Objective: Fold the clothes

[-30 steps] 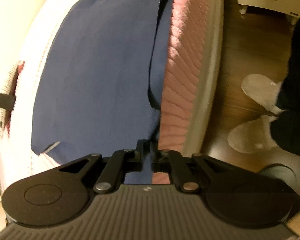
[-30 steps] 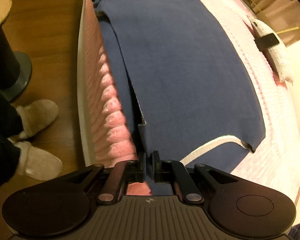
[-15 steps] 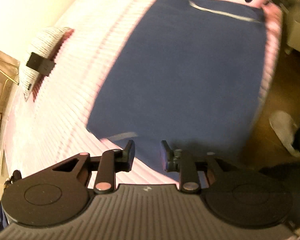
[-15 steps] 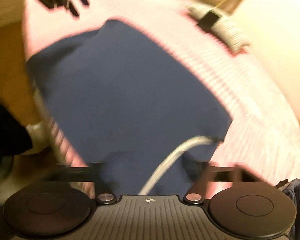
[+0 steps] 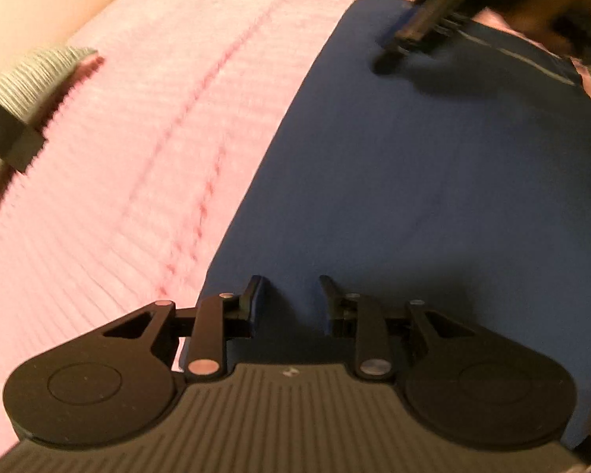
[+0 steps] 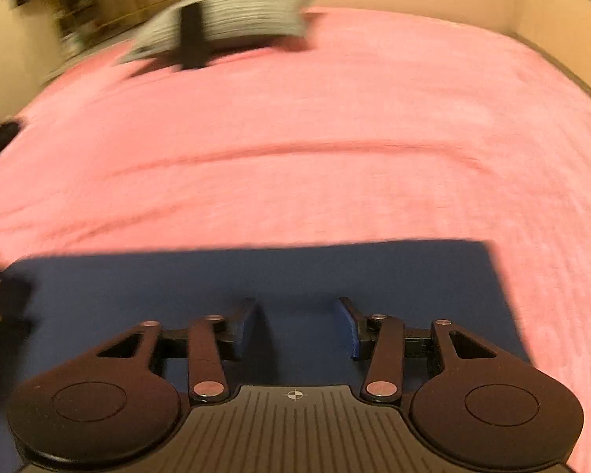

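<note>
We see both views lit by warm, yellowish indoor light that tints the pink bedspread [image 5: 138,181] and leaves the far walls cream. The navy garment [image 5: 433,197] reads as a dark, nearly featureless patch. In the left wrist view the right gripper [image 5: 421,31] is smeared by motion blur at the far right and throws a soft shadow onto the cloth just beneath it. The grey knit item [image 6: 224,19] is streaked in both views, and the far left corner of the right wrist view is a blur. Fisheye distortion bows the bed's edges and darkens the corners. Each near gripper body stays sharp, with faint glints on the 2 metal pivots
</note>
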Tool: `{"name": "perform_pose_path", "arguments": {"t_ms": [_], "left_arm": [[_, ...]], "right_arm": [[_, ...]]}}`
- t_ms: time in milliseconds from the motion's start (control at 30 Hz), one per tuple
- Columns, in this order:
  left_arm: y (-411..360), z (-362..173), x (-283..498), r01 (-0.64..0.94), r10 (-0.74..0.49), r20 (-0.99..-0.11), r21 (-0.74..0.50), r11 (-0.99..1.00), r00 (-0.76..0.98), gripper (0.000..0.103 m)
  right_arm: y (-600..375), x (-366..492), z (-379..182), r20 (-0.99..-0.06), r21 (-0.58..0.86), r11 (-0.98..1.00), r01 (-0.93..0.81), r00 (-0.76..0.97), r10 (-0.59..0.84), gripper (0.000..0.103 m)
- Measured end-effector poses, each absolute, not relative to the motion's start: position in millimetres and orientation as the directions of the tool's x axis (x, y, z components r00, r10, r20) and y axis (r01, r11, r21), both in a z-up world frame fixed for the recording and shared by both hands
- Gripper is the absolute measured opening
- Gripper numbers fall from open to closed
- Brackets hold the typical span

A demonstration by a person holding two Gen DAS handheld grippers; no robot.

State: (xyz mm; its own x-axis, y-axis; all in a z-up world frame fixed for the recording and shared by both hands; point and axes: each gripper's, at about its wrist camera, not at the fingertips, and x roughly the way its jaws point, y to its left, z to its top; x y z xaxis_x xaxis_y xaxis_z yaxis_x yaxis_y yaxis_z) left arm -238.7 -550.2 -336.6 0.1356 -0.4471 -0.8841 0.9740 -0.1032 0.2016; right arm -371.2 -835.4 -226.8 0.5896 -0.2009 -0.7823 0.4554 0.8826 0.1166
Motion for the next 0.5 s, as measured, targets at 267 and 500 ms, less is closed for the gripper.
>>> {"name": "perform_pose_path", "arguments": {"t_ms": [267,500], "left_arm": [[-530.5,-348.0,-232.7,0.976,-0.519,-0.846,0.196,-0.094,0.12,0.027],[-521.2,-352.6,-250.8,0.947,-0.566,-0.801,0.305,-0.101,0.197,0.027]], "right_arm": [[-886.7,-426.8,-235.2,-0.739,0.077,0.805,0.589,0.576,-0.351,0.046],[-831.6,-470.5,-229.9,-0.661,0.028,0.803,0.595,0.614,-0.431,0.072]]}}
